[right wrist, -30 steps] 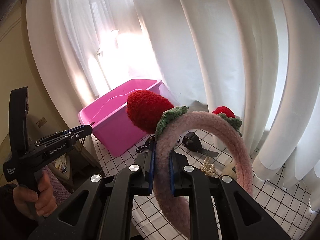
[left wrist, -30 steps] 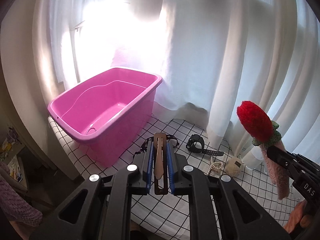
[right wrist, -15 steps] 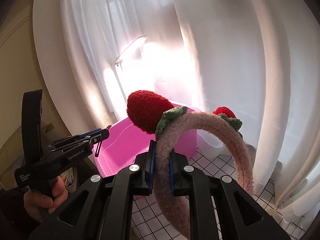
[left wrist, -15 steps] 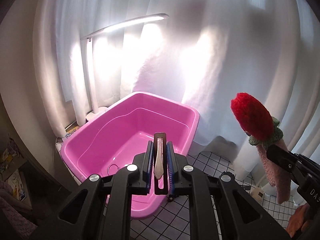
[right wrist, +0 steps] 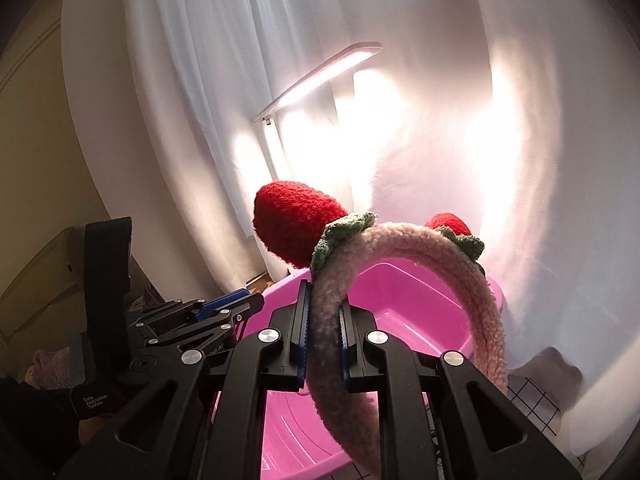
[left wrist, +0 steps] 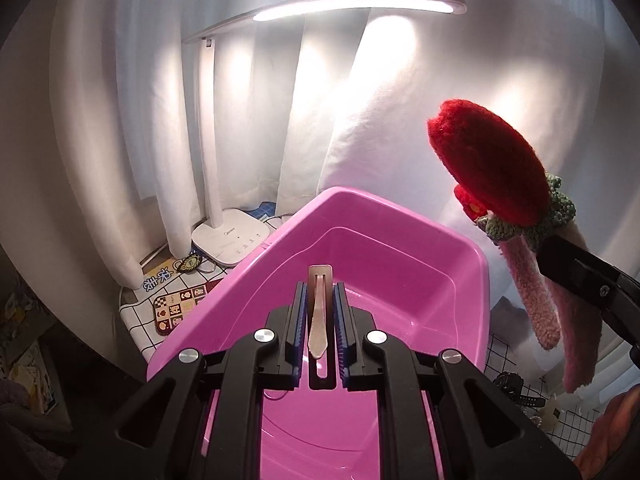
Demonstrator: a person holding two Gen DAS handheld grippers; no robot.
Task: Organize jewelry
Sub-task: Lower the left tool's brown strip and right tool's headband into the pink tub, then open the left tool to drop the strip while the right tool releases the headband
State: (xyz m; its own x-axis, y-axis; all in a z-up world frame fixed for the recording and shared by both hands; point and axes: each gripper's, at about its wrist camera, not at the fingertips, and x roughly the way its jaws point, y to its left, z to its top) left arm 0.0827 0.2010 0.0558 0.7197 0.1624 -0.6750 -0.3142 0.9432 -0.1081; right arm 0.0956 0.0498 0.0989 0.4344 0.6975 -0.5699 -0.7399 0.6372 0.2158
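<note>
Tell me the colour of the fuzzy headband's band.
Pale pink, with red strawberries and green leaves; the headband shows best in the right wrist view, clamped in the right gripper.

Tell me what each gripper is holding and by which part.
The left gripper pinches a hair clip along its sides. The right gripper grips the fuzzy pink strawberry headband by one end of its band.

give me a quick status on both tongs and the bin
Left tongs shut on hair clip, over pink bin. Right tongs shut on strawberry headband, also above bin. Nothing blocking the drop.
</note>
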